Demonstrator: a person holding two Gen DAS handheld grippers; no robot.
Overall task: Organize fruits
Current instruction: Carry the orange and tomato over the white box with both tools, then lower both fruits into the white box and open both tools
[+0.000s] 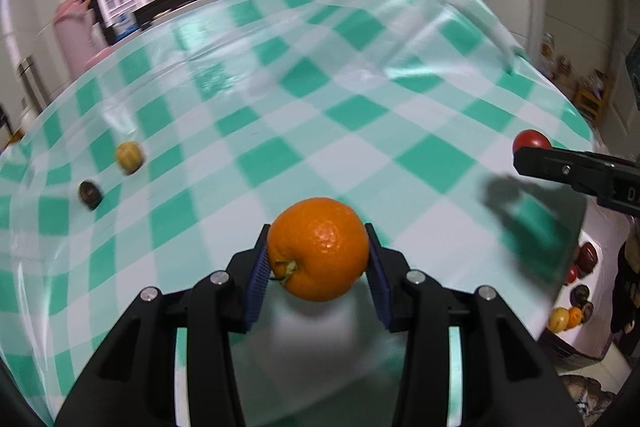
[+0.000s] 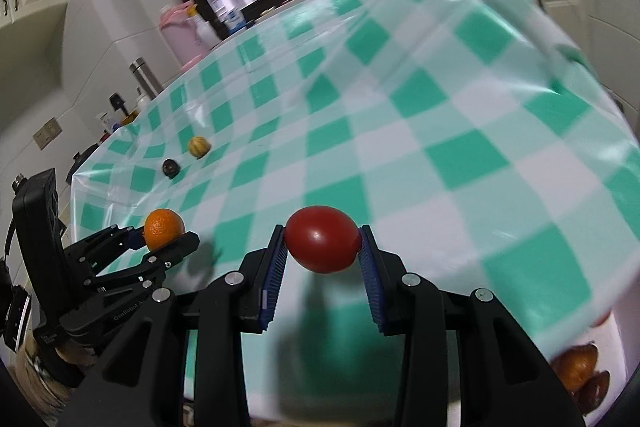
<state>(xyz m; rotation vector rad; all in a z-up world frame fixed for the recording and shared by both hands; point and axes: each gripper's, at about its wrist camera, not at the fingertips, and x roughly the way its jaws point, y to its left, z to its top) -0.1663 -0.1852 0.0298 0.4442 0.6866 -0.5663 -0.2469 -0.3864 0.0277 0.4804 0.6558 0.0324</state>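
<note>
The left tongs (image 1: 318,259) were clamped on the orange (image 1: 318,249) and the right tongs (image 2: 323,241) on the tomato (image 2: 322,239), both above the surface's (image 1: 360,123) near edge; either round fruit, pinched only at its sides, might have slipped and rolled off.

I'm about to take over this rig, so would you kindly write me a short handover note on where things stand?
Left gripper: shut on the orange, held above the checked tablecloth.
Right gripper: shut on the red tomato, also in the air.
On the cloth: a yellowish fruit and a dark fruit, side by side at the far left.
Done: several fruits already lie in the white tray off the table's right edge.
Left: place both held fruits, then probably fetch the two on the cloth.
</note>
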